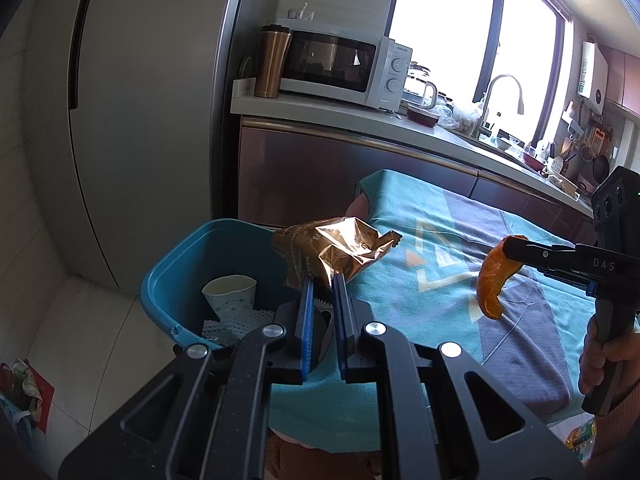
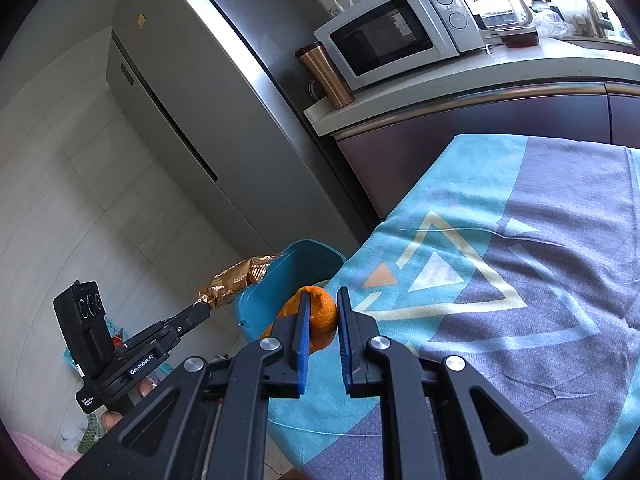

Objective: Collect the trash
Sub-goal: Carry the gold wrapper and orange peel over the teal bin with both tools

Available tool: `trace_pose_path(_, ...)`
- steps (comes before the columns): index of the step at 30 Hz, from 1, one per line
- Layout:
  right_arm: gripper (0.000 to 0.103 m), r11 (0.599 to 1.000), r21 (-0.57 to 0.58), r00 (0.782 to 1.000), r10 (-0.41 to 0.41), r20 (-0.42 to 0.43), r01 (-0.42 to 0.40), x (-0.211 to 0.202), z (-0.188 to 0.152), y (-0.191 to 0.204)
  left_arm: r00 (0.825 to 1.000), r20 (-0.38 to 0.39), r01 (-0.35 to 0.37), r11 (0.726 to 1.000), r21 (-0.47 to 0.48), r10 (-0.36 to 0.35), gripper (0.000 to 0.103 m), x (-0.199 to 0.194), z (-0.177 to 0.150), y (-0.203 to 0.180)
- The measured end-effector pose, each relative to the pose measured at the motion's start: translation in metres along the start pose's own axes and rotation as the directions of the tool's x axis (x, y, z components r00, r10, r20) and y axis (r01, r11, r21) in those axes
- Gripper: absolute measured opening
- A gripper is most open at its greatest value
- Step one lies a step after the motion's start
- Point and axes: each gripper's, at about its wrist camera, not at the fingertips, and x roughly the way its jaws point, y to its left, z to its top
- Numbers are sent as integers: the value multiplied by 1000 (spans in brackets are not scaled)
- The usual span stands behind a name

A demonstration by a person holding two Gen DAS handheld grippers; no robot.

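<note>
My left gripper (image 1: 323,278) is shut on a crumpled gold foil wrapper (image 1: 336,250), held over the near rim of a blue bin (image 1: 180,264) beside the table. The bin holds a paper cup (image 1: 231,294) and white foam netting (image 1: 228,326). My right gripper (image 2: 322,300) is shut on a curl of orange peel (image 2: 320,316), held above the table's left edge. In the left wrist view the peel (image 1: 494,280) hangs from the right gripper (image 1: 510,250) over the cloth. In the right wrist view the left gripper (image 2: 202,312) carries the wrapper (image 2: 236,280) near the bin (image 2: 276,288).
The table wears a teal and grey patterned cloth (image 1: 460,280). Behind it runs a kitchen counter (image 1: 360,116) with a microwave (image 1: 340,66), a copper tumbler (image 1: 274,62) and a sink tap (image 1: 502,92). A tall grey fridge (image 1: 140,100) stands left. Clutter (image 1: 22,388) lies on the floor.
</note>
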Motion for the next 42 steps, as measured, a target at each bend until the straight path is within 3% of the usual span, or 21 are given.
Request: trace_pose_path(42, 12, 996, -64, 994, 61, -93, -67, 72, 21, 41, 997, -13, -76, 996, -46, 76, 10, 6, -2, 36)
